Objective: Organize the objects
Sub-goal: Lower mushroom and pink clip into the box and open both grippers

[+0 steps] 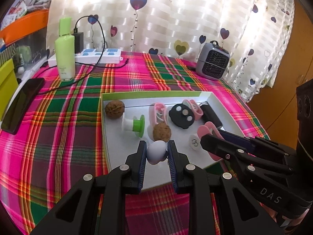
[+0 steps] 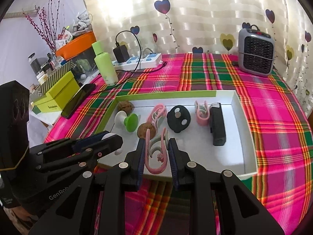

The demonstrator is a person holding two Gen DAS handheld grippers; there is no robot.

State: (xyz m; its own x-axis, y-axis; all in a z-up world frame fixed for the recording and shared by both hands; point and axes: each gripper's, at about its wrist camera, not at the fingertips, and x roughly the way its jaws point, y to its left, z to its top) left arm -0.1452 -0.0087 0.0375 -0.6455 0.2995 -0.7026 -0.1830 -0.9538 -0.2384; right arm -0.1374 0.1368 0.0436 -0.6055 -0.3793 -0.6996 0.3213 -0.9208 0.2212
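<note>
Left wrist view, lower centre: the left gripper (image 1: 156, 152) clenches a pale egg-shaped plastic ball (image 1: 156, 151) above the shallow white cardboard tray (image 1: 221, 105), likely for sorting. Right gripper (image 2: 156, 152) grasps a pink curved hair claw clip (image 2: 156, 154) over the tray's near edge.

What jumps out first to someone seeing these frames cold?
Both grippers are loaded over the near edge of the white tray: the left gripper pinches a pale egg-shaped piece, the right gripper a pink hair claw. Beneath lies a loud pink-and-green plaid cloth.
</note>
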